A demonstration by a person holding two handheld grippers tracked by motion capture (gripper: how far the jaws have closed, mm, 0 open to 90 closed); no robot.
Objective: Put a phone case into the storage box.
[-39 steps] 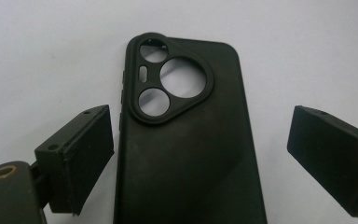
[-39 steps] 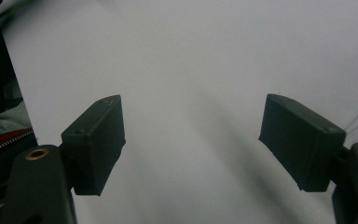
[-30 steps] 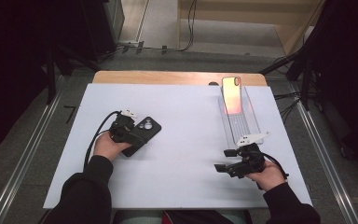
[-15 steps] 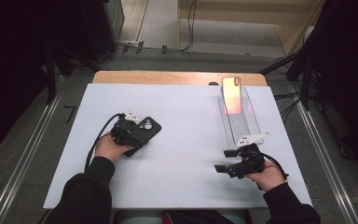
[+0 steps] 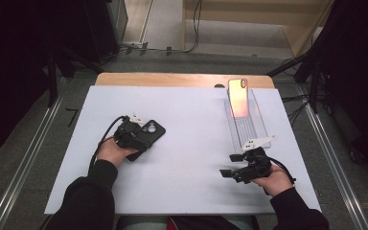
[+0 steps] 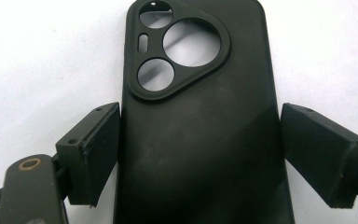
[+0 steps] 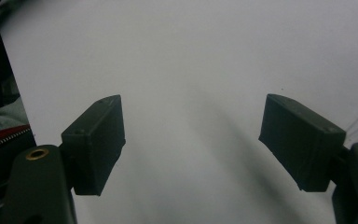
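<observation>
A black phone case (image 6: 200, 140) with a three-hole camera cutout lies back up on the white board (image 5: 196, 115), left of the middle. My left gripper (image 6: 200, 154) straddles its lower half. Its jaws have just been closing, and both pads now sit against the case's long edges. In the high view the left gripper (image 5: 141, 136) rests on the near end of the case (image 5: 153, 128). My right gripper (image 5: 230, 165) lies near the front right, jaws open toward the left. Between its pads (image 7: 98, 140) is only bare board; the right gripper (image 7: 191, 140) holds nothing.
A phone with a pink-orange back (image 5: 238, 98) leans upright at the far end of a clear ribbed stand (image 5: 249, 129) at the right. A wooden table edge (image 5: 182, 79) shows behind the board. Cables and dark equipment lie on the floor around.
</observation>
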